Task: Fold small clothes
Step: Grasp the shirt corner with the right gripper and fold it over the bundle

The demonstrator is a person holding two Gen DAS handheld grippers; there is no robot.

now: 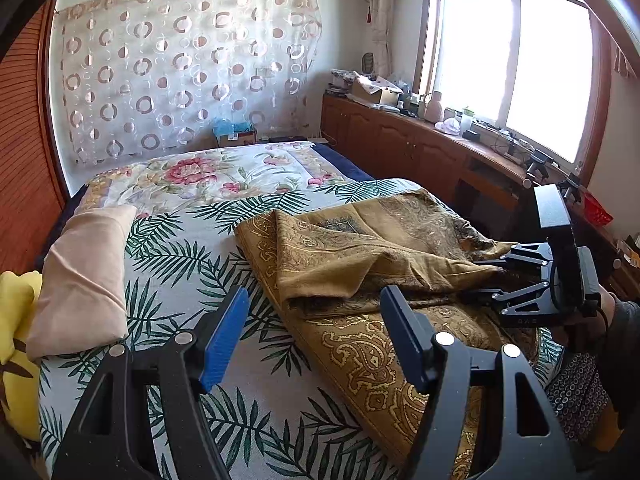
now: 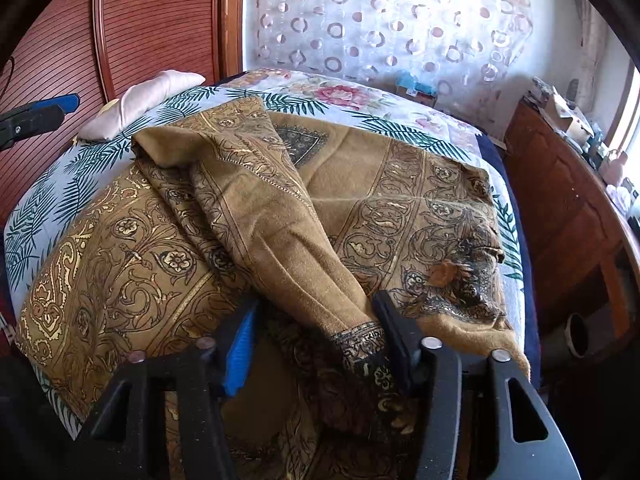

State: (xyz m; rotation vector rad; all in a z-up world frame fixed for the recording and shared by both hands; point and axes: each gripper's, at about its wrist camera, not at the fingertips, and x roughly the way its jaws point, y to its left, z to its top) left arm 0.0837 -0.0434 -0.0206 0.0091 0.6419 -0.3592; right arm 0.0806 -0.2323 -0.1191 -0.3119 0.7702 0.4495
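Note:
A mustard-brown paisley cloth (image 1: 360,248) lies partly folded on the bed, one flap turned back over its middle. My left gripper (image 1: 316,340) is open and empty, just above the cloth's near left edge. My right gripper (image 2: 316,344) is open, its jaws on either side of a bunched corner of the cloth (image 2: 280,216) without pinching it. The right gripper also shows in the left wrist view (image 1: 486,278), its fingertips in the cloth's folds. One blue-padded finger (image 2: 60,104) of the left gripper shows at the left of the right wrist view.
The bed has a palm-leaf sheet (image 1: 180,264) and a floral quilt (image 1: 208,176) behind it. A pink pillow (image 1: 84,272) and a yellow cushion (image 1: 16,320) lie at the left. A wooden cabinet (image 1: 408,140) with clutter runs under the window at the right.

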